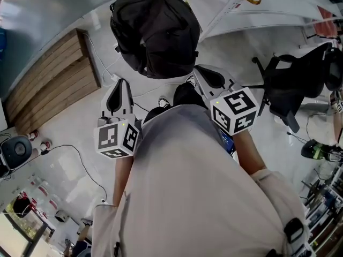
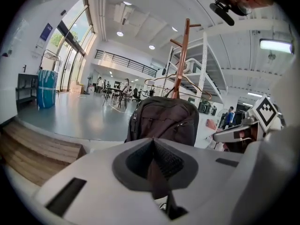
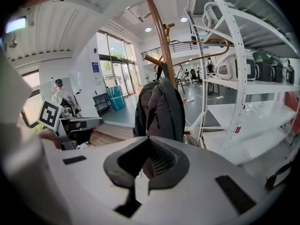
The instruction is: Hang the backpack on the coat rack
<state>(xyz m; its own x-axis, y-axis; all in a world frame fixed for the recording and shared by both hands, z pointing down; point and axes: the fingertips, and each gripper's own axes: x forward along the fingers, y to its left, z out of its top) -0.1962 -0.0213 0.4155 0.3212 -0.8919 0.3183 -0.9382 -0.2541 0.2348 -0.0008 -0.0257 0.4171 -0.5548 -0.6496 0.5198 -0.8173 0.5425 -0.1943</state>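
Head view, left to right: what goes down first?
— Wooden platform [image 1: 53, 79] at far left on the pale floor [image 1: 64, 127]; next the left gripper [image 1: 121, 84], pointing up-frame, its marker cube [image 1: 118, 138] below it; backpack [image 1: 155, 31], black, top centre, hanging clear of the floor; right gripper [image 1: 203, 71] just right of and below it, not touching; black office chair [image 1: 292, 84] at far right.

Left gripper view: state of the tongs?
— Pressed together, pad on pad, nothing between them; blue bin [image 2: 46, 88] far left; backpack dead ahead beyond the tips, well apart from them; coat rack [image 2: 182, 55], a wooden pole with pegs, rises straight out from behind the top of the backpack; right gripper shows at the right edge, about level with the backpack.

Right gripper view?
— Left gripper at the left edge, its cube facing the lens; this pair of tongs is also closed on itself, empty; backpack seen side-on at centre, hung by its top on a low peg of the coat rack; wooden hanger [image 3: 206, 50] on a higher peg, reaching right; white shelving [image 3: 225, 36] fills the right side, rounded items [image 3: 234, 67] on its upper shelf.

Does either gripper touch the backpack?
— No; both stand off from it, one to each side in the head view; it hangs from the coat rack with nothing else visibly touching it.
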